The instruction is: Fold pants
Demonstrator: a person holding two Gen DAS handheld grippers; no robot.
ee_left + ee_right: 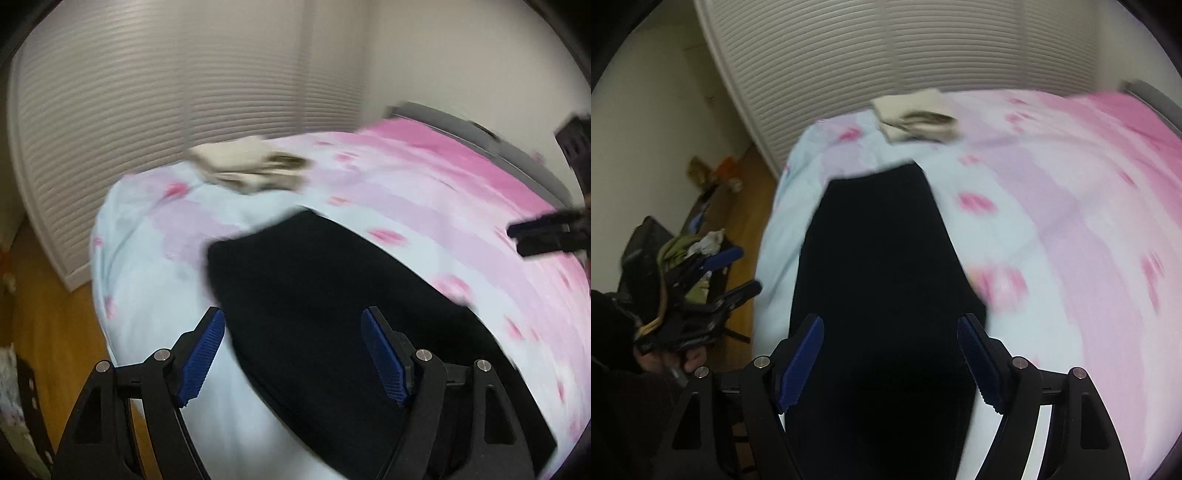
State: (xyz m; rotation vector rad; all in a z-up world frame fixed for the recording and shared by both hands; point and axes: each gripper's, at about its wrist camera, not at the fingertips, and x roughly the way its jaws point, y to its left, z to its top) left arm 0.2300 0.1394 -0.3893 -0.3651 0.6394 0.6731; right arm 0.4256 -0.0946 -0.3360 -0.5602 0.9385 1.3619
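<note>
Both hand-held grippers, left and right, spread, tilted down above black pants

Pants: matt black cloth, lying below and beyond the jaws. Bedcover: soft pink-and-pale-blue printed cloth, right of the jaws. Right gripper: matt black plastic arms, blue ribbed pads, bright metal pins. Floor: smooth wood, left of the jaws. Closet doors: ribbed matt white slats, far ahead.
</note>
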